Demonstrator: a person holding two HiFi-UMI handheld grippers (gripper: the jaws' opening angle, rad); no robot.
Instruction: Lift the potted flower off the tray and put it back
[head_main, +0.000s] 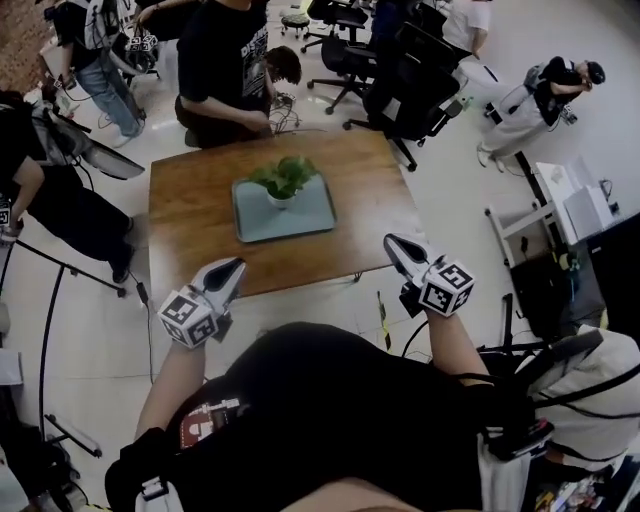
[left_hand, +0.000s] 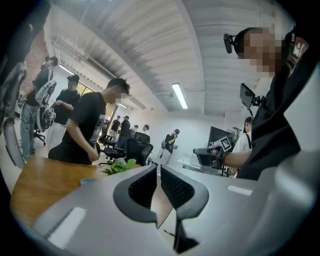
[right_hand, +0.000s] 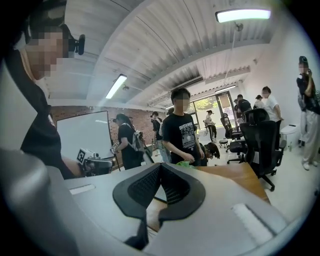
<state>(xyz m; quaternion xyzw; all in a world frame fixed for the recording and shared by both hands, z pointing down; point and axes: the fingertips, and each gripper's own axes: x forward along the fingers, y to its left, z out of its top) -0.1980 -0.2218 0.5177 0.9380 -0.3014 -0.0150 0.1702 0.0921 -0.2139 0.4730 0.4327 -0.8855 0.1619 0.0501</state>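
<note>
A small potted flower (head_main: 283, 181) with green leaves in a white pot stands on a grey-blue tray (head_main: 305, 221) in the middle of a wooden table (head_main: 190, 215). My left gripper (head_main: 237, 265) hovers at the table's near edge, left of the tray, shut and empty. My right gripper (head_main: 391, 241) is by the near right corner, also shut with nothing in it. In the left gripper view the shut jaws (left_hand: 159, 169) point level across the table, with the leaves (left_hand: 119, 168) just beyond. The right gripper view shows its tips (right_hand: 161, 166) meeting and a bit of the leaves (right_hand: 184, 163).
A person in a black shirt (head_main: 222, 60) stands at the table's far edge, and another crouches beside them. Black office chairs (head_main: 415, 80) stand at the far right. A person with a backpack (head_main: 40, 170) is at the left, and a white desk (head_main: 560, 205) at the right.
</note>
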